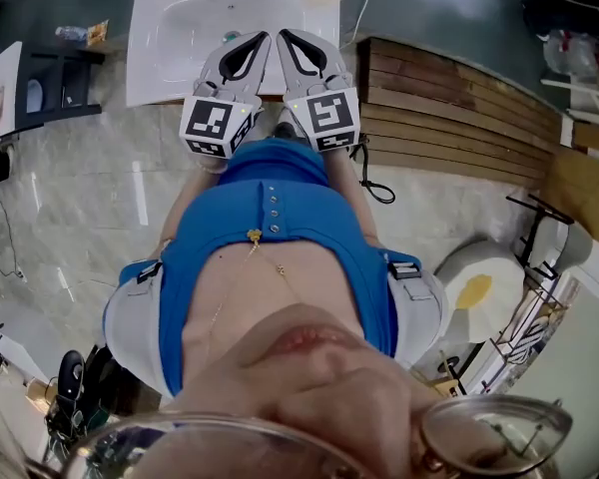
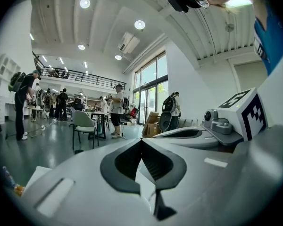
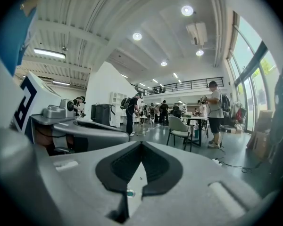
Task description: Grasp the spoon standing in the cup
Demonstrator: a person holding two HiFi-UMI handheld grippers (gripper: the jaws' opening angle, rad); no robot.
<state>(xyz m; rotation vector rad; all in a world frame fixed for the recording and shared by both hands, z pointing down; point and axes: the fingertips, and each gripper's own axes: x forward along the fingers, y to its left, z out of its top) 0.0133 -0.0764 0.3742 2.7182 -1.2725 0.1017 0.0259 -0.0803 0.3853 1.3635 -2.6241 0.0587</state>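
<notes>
I had the left gripper (image 1: 266, 36) and right gripper (image 1: 284, 35) side by side, jaws pressed together empty, by the white basin (image 1: 175, 28) above the marble floor (image 1: 90, 198), with spoon and cup out of view.

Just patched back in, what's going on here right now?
A person in a blue top holds both grippers side by side close to the chest, pointing out toward a white basin. The left gripper and the right gripper each have their jaws together with nothing between them. No cup or spoon shows in any view; the gripper views look only across an open hall with people and chairs. The grasp has not begun.
</notes>
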